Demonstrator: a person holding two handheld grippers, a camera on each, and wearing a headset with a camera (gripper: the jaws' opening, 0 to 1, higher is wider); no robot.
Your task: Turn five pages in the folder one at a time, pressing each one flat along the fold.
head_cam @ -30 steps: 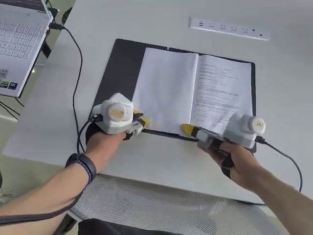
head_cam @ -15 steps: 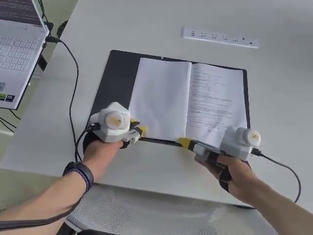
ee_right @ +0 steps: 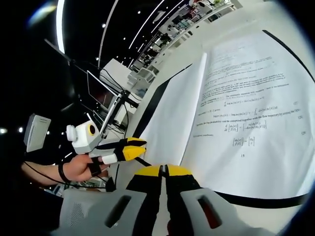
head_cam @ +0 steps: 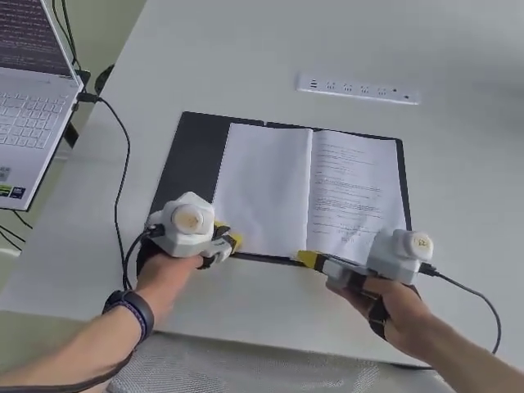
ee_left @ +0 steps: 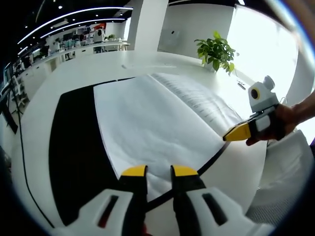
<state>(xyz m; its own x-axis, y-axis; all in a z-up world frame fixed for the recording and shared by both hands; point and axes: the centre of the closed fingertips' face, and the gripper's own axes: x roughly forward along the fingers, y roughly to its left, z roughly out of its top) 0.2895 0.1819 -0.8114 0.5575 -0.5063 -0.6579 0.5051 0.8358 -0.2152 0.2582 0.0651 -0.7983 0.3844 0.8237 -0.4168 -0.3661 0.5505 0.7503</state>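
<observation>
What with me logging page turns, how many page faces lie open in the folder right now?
2: a blank page on the left half of the folder and a printed page on the right half. More sheets may lie hidden beneath them.

Open desk (head_cam: pixel 458 164) lies right of the folder (head_cam: pixel 192 155); power strip (head_cam: pixel 358 88) beyond it, laptop (head_cam: pixel 24 123) and cable (head_cam: pixel 125 164) crowd the left.

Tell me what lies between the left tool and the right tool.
In the head view, between the left tool and the right tool runs the bottom edge of the blank page, lying on the black folder.
</observation>
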